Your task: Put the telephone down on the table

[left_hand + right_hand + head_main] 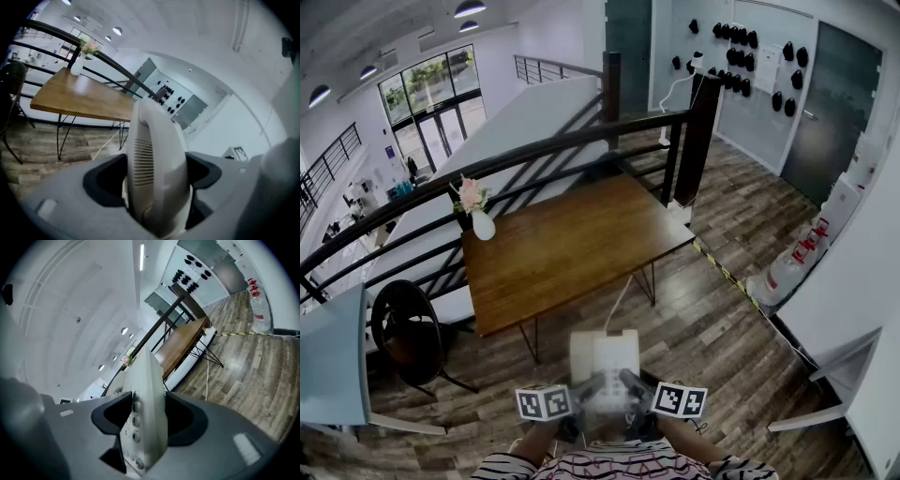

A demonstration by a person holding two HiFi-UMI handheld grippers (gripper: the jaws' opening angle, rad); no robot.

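Observation:
A white telephone (605, 361) with its handset hangs in the air over the wooden floor, near the front edge of the brown wooden table (572, 246). My left gripper (584, 394) is shut on its handset side (154, 168). My right gripper (636, 389) is shut on its keypad side (146, 404). In the left gripper view the handset fills the gap between the jaws of the left gripper (157, 180). The right gripper view shows the buttons facing left between the jaws of the right gripper (144, 420). A thin white cord (619, 298) runs from the telephone toward the table.
A white vase with pink flowers (478, 216) stands at the table's far left corner. A dark railing (581, 141) runs behind the table. A round black chair (408, 330) is at the left, and fire extinguishers (792, 262) stand on the floor at the right.

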